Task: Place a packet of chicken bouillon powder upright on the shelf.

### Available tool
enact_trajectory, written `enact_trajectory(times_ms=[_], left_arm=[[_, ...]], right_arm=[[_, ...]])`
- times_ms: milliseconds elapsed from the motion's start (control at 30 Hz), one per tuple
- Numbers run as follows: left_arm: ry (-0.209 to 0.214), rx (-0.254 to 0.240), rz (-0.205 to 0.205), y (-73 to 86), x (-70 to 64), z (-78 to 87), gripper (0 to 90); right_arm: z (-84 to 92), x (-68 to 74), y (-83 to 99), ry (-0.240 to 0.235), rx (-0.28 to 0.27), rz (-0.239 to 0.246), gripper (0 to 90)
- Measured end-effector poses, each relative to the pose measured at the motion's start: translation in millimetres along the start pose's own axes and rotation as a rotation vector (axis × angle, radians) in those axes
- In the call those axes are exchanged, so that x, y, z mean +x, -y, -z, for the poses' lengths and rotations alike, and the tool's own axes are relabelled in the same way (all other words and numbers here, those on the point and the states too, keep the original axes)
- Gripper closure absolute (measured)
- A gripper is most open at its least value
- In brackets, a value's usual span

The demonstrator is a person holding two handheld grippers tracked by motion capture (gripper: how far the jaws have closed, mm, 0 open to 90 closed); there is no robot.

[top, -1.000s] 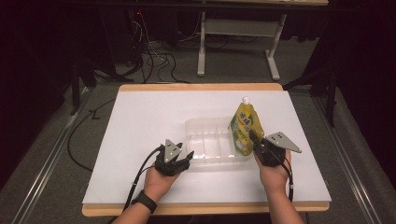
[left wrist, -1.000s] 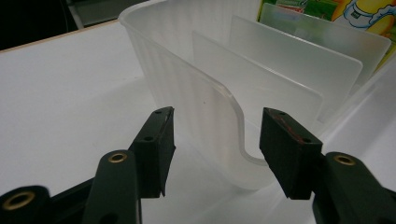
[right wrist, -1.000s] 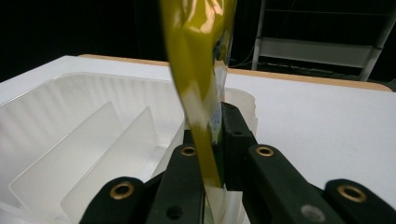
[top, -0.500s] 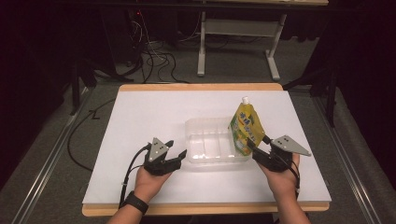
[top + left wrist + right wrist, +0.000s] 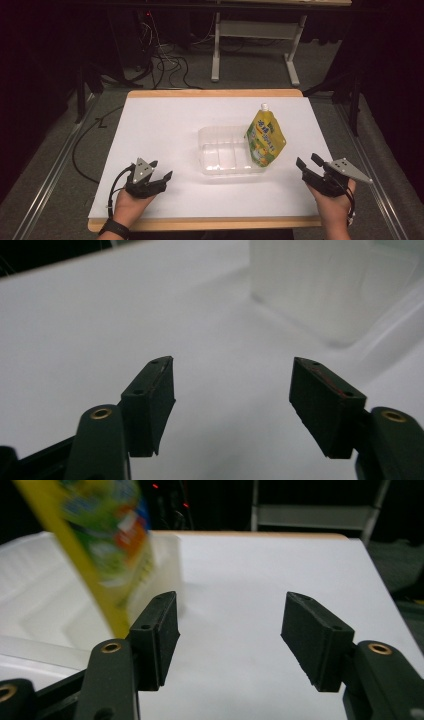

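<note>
A yellow spouted pouch point(image 5: 266, 136) with green print stands upright in the right end of a clear plastic tray point(image 5: 225, 150) at the middle of the white table. My left gripper point(image 5: 160, 171) rests near the table's front left, open with nothing between its jaws, well left of the tray point(image 5: 320, 285). My right gripper point(image 5: 309, 161) sits at the front right, open and empty, a short way right of the pouch point(image 5: 95, 535). In the right gripper view the tray point(image 5: 40, 590) lies behind the pouch.
The white table top point(image 5: 165, 125) has a wooden rim point(image 5: 215, 93) at the back. Beyond it stand a white desk frame point(image 5: 255, 40) and loose cables point(image 5: 165, 65) on the grey floor. A black cable point(image 5: 82, 145) trails off the table's left side.
Both grippers have drawn back from the tray, the left one leftward and toward the front edge, the right one rightward away from the pouch. The pouch stays standing in the tray.
</note>
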State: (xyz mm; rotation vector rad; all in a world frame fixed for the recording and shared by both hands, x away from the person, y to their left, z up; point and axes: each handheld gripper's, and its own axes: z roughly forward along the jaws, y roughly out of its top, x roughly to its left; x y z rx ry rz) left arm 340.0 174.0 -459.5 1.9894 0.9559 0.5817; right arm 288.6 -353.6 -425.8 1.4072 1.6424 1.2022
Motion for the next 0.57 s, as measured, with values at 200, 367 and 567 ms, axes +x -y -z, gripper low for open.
enact_trajectory(times_ms=[200, 367, 567], left_arm=[[-0.017, -0.087, 0.074, -8.8, 6.5, -4.9, 35.4], [-0.011, -0.088, 0.092, -9.3, 10.3, -5.7, 33.8], [-0.018, -0.119, 0.126, -8.6, 16.7, 3.8, 33.6]], right_arm=[[-10.3, -10.5, 6.6, 0.019, 0.021, -0.042, 41.6], [-15.0, -7.9, 7.7, 0.016, 0.036, -0.029, 42.2], [-14.9, -8.2, 8.6, 0.022, 0.039, -0.037, 43.0]])
